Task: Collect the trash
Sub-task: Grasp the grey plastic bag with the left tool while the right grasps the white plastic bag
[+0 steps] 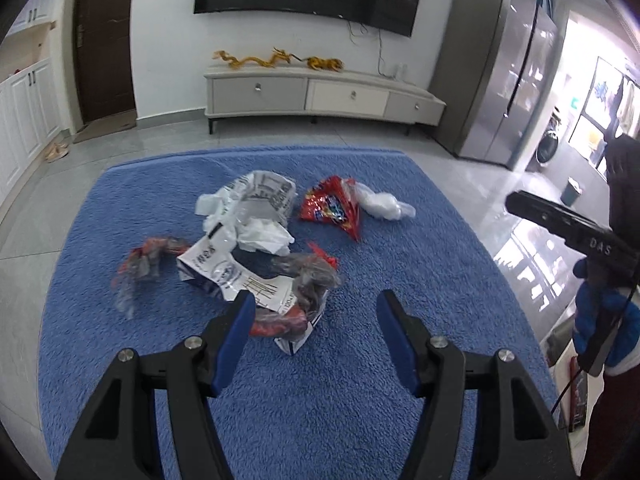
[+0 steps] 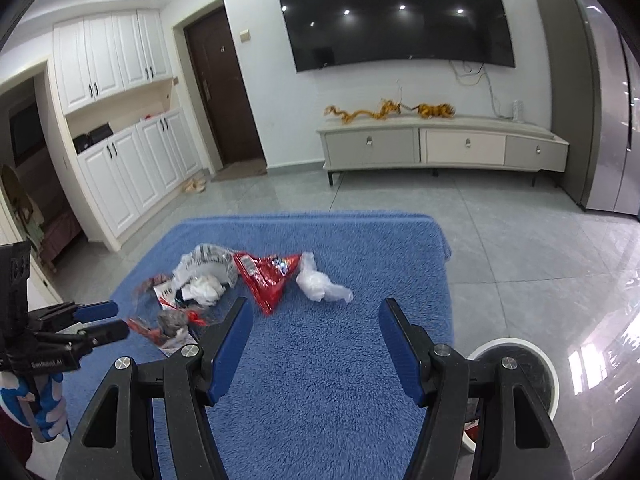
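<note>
Big dark TV (image 2: 396, 16) up on the wall, golden dragon figures (image 2: 390, 111) strung along the low cabinet (image 2: 440, 148) beneath. Brown door (image 2: 224, 92) left, white cupboards (image 2: 120, 112) beside, steel fridge (image 1: 504, 84) right.

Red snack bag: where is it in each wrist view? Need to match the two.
Left wrist: red snack bag sits upper centre on the blue cloth, right of the white printed wrapper, with the white plastic bag at its right.
Right wrist: red snack bag sits centre-left, just beyond the left finger tip.
Shared landmark: the white plastic bag, right of it in both.
</note>
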Demonstrator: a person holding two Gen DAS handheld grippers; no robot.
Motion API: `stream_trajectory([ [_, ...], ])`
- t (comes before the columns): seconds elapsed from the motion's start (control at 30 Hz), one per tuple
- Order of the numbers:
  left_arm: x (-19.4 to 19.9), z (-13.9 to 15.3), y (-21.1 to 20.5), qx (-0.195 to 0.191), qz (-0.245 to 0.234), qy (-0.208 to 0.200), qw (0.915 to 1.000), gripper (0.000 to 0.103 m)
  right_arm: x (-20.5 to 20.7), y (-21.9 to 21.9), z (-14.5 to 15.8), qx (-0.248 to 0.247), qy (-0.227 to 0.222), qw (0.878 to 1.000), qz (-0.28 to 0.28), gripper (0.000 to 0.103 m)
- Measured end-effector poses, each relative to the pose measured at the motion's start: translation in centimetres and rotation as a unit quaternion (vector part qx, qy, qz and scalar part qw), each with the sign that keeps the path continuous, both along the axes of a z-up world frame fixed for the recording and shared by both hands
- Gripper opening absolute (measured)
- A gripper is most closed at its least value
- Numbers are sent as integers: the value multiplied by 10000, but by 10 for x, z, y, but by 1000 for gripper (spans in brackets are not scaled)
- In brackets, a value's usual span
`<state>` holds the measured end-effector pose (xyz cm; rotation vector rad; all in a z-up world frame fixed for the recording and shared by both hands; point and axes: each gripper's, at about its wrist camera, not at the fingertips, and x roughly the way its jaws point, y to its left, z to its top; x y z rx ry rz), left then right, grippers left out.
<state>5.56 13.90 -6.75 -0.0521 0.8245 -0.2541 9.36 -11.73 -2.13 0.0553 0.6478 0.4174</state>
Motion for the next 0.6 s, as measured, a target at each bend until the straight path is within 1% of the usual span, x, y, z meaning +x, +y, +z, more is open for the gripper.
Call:
stream_trajectory([
  [0.13,18,-16,-3,43,-168,193,9997,53,31,13,-19,-172,298,9993,171,63],
  [0.2,28,-25,-4,24,-231,315,9992,46,49,17,-30,-320,454,9982,209,63],
  [0.33,39,-36,-2,-77,-291,471,9984,38,90,34,-51,-504,736,9952,411,63],
  [0.47,48,-44,4,-276,-258,631,9973,25,116,51,-64,-653,834,9920,681,63],
  [0.53,51,-46,7,-444,-240,693,9963,23,127,61,-71,-798,863,9898,811,63],
  [0.6,53,-46,9,-522,-239,694,9959,18,135,66,-78,-914,902,9878,883,63],
])
